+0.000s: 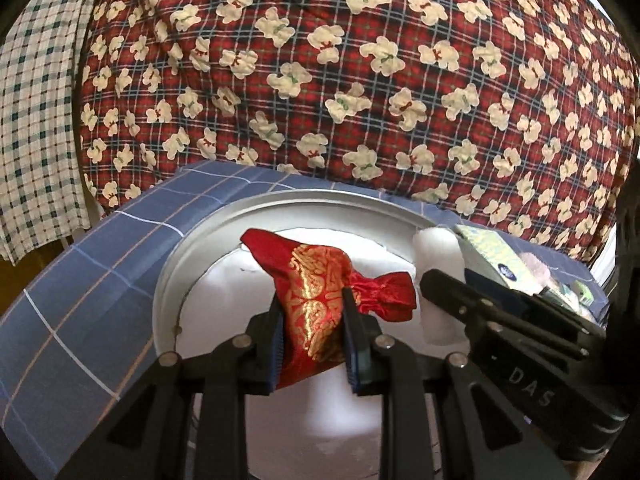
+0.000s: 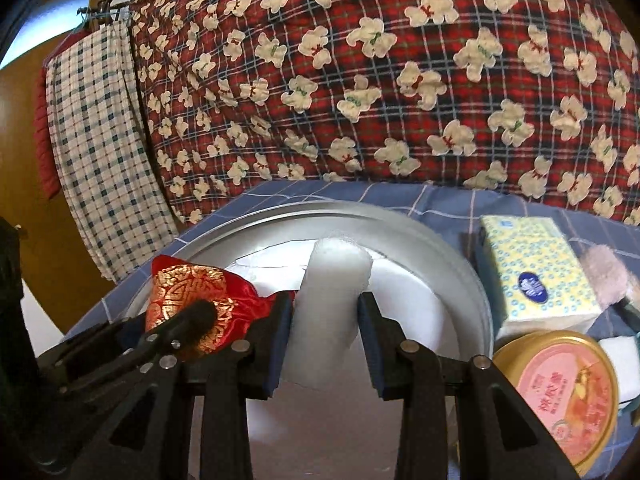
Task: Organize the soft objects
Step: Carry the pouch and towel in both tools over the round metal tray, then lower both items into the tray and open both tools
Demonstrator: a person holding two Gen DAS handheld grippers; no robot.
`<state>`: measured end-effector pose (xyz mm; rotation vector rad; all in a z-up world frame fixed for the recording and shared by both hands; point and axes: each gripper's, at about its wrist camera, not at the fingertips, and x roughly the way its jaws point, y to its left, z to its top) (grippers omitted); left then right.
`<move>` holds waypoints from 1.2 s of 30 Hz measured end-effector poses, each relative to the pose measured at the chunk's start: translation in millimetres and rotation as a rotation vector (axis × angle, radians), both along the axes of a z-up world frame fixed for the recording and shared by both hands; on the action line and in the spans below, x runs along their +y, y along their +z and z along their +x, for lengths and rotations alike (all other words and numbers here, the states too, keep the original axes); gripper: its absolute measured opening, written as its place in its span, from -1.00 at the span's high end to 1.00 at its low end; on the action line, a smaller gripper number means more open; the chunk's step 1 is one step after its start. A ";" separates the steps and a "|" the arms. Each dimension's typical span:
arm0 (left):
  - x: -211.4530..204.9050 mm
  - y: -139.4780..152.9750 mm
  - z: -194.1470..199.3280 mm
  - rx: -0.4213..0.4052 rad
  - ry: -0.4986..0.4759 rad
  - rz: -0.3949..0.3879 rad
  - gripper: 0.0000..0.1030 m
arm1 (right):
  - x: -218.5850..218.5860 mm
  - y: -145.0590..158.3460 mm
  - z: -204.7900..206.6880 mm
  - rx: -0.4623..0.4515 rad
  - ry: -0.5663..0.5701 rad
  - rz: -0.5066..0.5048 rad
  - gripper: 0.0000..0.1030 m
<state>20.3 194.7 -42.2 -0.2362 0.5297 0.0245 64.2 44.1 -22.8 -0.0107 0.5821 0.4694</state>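
Left gripper [image 1: 310,320] clamped a red brocade pouch [image 1: 320,280] and right gripper [image 2: 326,320] a white foam roll [image 2: 332,280], over a metal basin [image 2: 440,240].

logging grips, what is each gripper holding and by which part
Left gripper: red brocade pouch, clamped across its body. Right gripper: white foam roll, gripped across its middle.

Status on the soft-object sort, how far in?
Done: nothing visibly lies loose in the tray. In hand: left tongs clamp the red pouch and right tongs grip the white roll, both over the tray. Left: tissue pack and pink fluffy item sit beside the tray.
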 end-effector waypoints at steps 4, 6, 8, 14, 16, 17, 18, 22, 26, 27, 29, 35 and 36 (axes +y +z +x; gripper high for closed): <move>-3.7 -0.4 1.2 0.010 0.004 0.033 0.32 | -2.7 -3.2 2.5 0.022 0.018 0.025 0.21; -4.9 0.3 1.0 0.011 0.018 0.046 -0.03 | -6.5 -1.8 2.5 0.017 0.015 0.041 0.19; -1.5 2.0 -0.6 0.008 0.065 0.055 -0.53 | -15.4 1.1 2.7 0.020 0.005 0.092 -0.03; 13.9 16.3 -18.4 -0.086 0.194 0.007 -0.91 | -36.7 19.3 -14.6 -0.106 -0.046 0.185 -0.47; 10.0 21.4 -23.9 -0.116 0.206 0.018 -0.91 | -38.7 23.7 -21.1 -0.158 -0.077 0.162 -0.47; 6.9 22.9 -25.5 -0.127 0.213 0.029 -0.91 | -40.3 25.5 -23.0 -0.179 -0.096 0.148 -0.47; 2.5 23.8 -27.3 -0.138 0.219 0.044 -0.91 | -42.4 27.1 -25.4 -0.199 -0.117 0.136 -0.47; -9.4 22.8 -29.3 -0.147 0.196 0.059 -0.91 | -52.7 32.8 -31.3 -0.269 -0.197 0.091 -0.48; -23.0 22.2 -30.4 -0.155 0.189 0.081 -0.91 | -59.1 33.2 -31.3 -0.278 -0.236 0.067 -0.49; -26.2 21.6 -31.1 -0.161 0.194 0.088 -0.91 | -60.0 32.6 -32.3 -0.278 -0.235 0.064 -0.49; -32.2 19.6 -32.7 -0.170 0.197 0.101 -0.91 | -61.8 32.1 -33.9 -0.282 -0.239 0.052 -0.49; -47.7 21.1 -37.1 -0.196 0.188 0.147 -0.91 | -72.4 30.6 -38.5 -0.301 -0.275 0.011 -0.49; -50.0 21.9 -38.5 -0.205 0.190 0.151 -0.91 | -75.2 30.4 -39.7 -0.309 -0.281 -0.001 -0.49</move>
